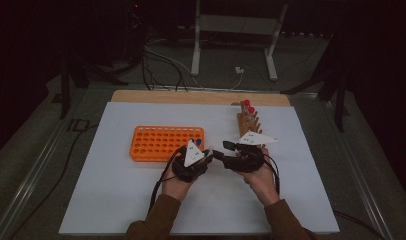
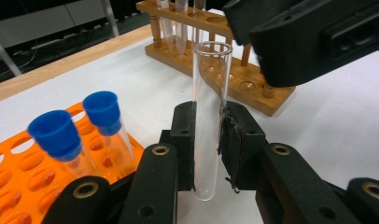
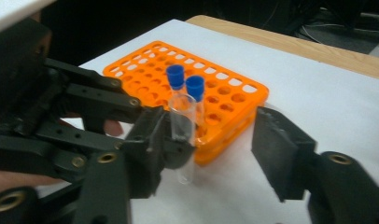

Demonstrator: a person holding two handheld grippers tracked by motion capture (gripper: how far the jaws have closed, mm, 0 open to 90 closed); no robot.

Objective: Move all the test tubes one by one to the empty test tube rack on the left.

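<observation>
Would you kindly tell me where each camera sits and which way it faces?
High view: above the person's side, looking forward and down at the white table; forearms, hands and both tools show.
Left gripper view: rides the left tool, looking along its jaws, shut on an open glass tube, toward the wooden rack.
Right gripper view: rides the right tool, jaws open, facing the orange rack.
Shared: both gripper views show the tube and two blue-capped tubes.
</observation>
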